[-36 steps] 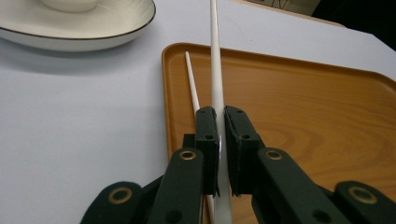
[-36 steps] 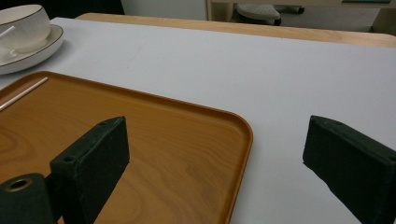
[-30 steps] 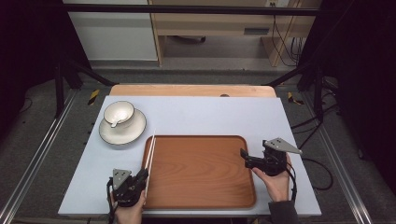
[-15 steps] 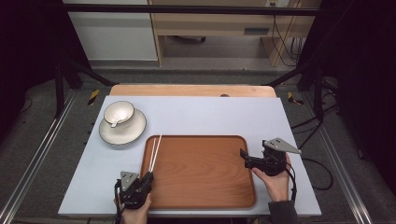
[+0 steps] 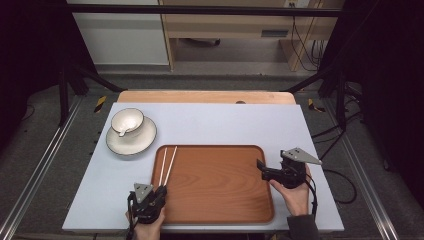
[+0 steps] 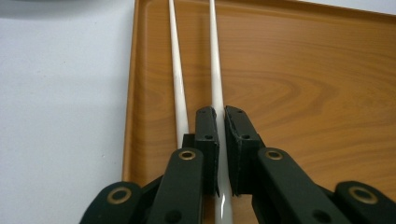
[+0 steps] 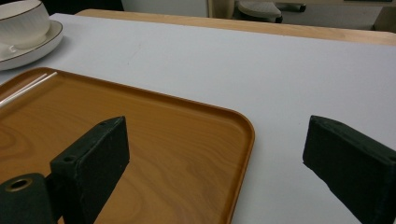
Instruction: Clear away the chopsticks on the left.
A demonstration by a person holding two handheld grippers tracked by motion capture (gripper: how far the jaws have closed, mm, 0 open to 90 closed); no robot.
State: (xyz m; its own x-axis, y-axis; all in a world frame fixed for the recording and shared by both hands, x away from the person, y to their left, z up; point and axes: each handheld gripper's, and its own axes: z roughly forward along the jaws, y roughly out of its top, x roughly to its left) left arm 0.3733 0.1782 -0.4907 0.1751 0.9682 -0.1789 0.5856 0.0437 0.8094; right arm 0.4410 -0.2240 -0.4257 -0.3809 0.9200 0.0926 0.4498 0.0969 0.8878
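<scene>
Two white chopsticks [image 5: 167,165] lie side by side along the left part of a brown wooden tray [image 5: 220,180]. My left gripper [image 5: 161,189] sits at their near ends by the tray's front left corner. In the left gripper view its jaws [image 6: 219,114] are shut on the right chopstick [image 6: 215,70], while the other chopstick [image 6: 177,70] runs just outside the left jaw. My right gripper [image 5: 261,167] stands open at the tray's right edge. In the right gripper view it [image 7: 217,135] straddles that rim [image 7: 243,140] with nothing between its jaws.
A white bowl [image 5: 127,121] sits on a white plate [image 5: 142,140] at the back left of the pale table [image 5: 225,125], just beyond the tray's corner. The bowl [image 7: 21,16] and plate [image 7: 42,42] show far left in the right gripper view.
My left gripper has shifted right and nearer, carrying the chopsticks from beside the tray's left edge onto the tray. The right gripper has stayed where it was.
</scene>
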